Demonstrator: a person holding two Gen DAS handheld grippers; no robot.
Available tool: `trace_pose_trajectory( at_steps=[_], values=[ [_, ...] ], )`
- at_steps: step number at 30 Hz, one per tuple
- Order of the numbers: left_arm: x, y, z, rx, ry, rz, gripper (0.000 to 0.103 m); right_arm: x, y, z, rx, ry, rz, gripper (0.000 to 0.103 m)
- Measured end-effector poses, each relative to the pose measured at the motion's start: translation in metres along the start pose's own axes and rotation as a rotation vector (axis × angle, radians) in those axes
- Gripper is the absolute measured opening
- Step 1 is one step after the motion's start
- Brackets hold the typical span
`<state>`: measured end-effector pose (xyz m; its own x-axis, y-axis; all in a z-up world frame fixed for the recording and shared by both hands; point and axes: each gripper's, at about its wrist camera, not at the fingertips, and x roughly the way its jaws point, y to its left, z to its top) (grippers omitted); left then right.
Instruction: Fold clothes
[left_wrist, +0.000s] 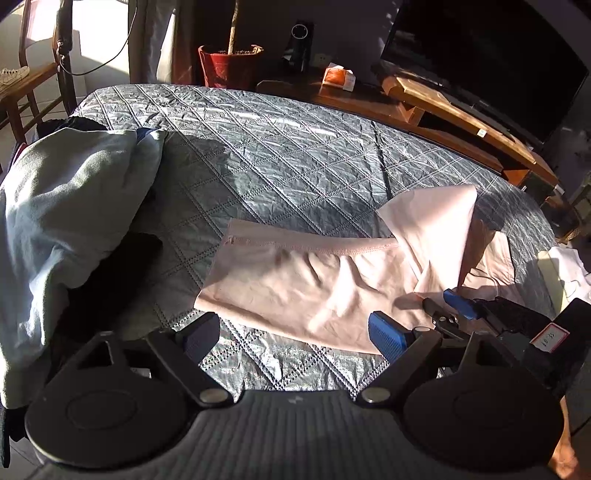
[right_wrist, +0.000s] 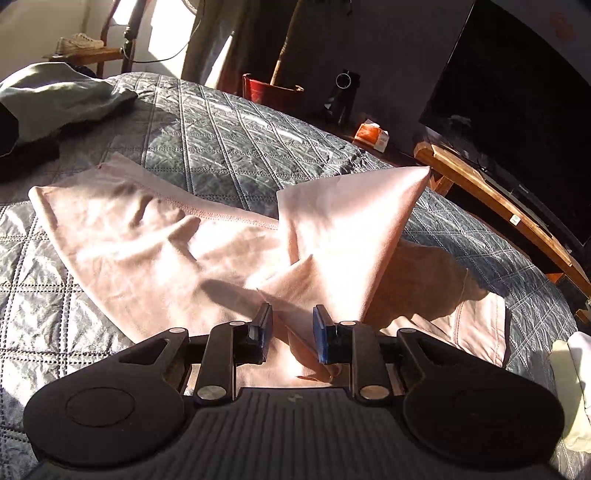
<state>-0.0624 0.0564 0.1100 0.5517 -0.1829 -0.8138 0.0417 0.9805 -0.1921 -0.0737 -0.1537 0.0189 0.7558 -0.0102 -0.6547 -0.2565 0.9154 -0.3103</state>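
A pale pink garment (left_wrist: 295, 288) lies spread across the quilted bed cover (left_wrist: 258, 147); it also shows in the right wrist view (right_wrist: 129, 240). Its right part is lifted into a raised fold (right_wrist: 351, 229) that stands up above the bed. My right gripper (right_wrist: 291, 332) has its blue pads partly apart, with the pink cloth running between them. It also shows in the left wrist view (left_wrist: 452, 306) at the garment's near right edge. My left gripper (left_wrist: 295, 332) is open and empty, just in front of the garment's near edge.
A pile of grey-green and dark clothes (left_wrist: 74, 206) lies on the bed's left. White cloth (left_wrist: 565, 273) lies at the right edge. A wooden TV stand (left_wrist: 461, 110) with a dark screen, an orange box (left_wrist: 338, 77) and a red plant pot (left_wrist: 229, 64) stand beyond the bed.
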Motion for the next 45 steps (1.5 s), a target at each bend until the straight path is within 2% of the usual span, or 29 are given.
trace_pose_trajectory(
  at_steps=[3,6,9,10,11,18,21,26,29,32,35,40,42,45],
  values=[
    [0.000,0.001,0.000,-0.003,0.000,-0.001,0.086,-0.005,0.007,-0.002,-0.080,-0.012,-0.030,0.029],
    [0.000,0.000,0.000,0.002,0.002,-0.003,0.086,0.003,0.006,-0.004,-0.095,0.009,-0.044,0.029],
    [0.001,-0.001,-0.001,0.007,0.006,-0.002,0.086,0.005,0.011,-0.002,-0.149,-0.012,-0.055,0.026],
    [0.002,-0.001,-0.001,0.005,0.007,-0.002,0.087,0.004,0.012,-0.001,-0.153,-0.022,-0.055,0.010],
    [0.002,-0.001,-0.001,0.003,0.009,-0.001,0.087,0.003,0.010,0.001,-0.131,-0.029,-0.041,0.002],
    [0.001,0.001,-0.001,-0.006,0.013,-0.010,0.087,-0.005,-0.034,0.009,0.203,-0.024,0.064,0.002],
    [0.000,0.002,-0.001,-0.010,0.012,-0.013,0.087,-0.013,-0.058,0.021,0.351,-0.038,0.149,0.002],
    [-0.002,0.006,0.000,-0.025,0.009,-0.020,0.087,-0.024,-0.089,0.043,0.602,-0.109,0.247,0.002],
    [-0.003,0.010,0.000,-0.038,0.013,-0.027,0.087,-0.024,-0.097,0.060,0.671,-0.148,0.279,0.002],
    [-0.005,0.014,0.000,-0.051,0.015,-0.037,0.087,-0.018,-0.099,0.083,0.674,-0.178,0.272,0.002],
    [-0.006,0.016,0.000,-0.059,0.014,-0.044,0.087,-0.009,-0.093,0.117,0.580,-0.208,0.227,0.002],
    [-0.006,0.023,0.001,-0.076,0.019,-0.048,0.087,0.025,-0.073,0.179,0.393,-0.262,0.228,0.003],
    [-0.006,0.027,0.002,-0.089,0.021,-0.049,0.087,0.047,-0.063,0.198,0.319,-0.242,0.252,0.007],
    [-0.007,0.033,0.003,-0.110,0.020,-0.048,0.087,0.045,-0.057,0.201,0.360,-0.243,0.200,0.018]
  ],
)
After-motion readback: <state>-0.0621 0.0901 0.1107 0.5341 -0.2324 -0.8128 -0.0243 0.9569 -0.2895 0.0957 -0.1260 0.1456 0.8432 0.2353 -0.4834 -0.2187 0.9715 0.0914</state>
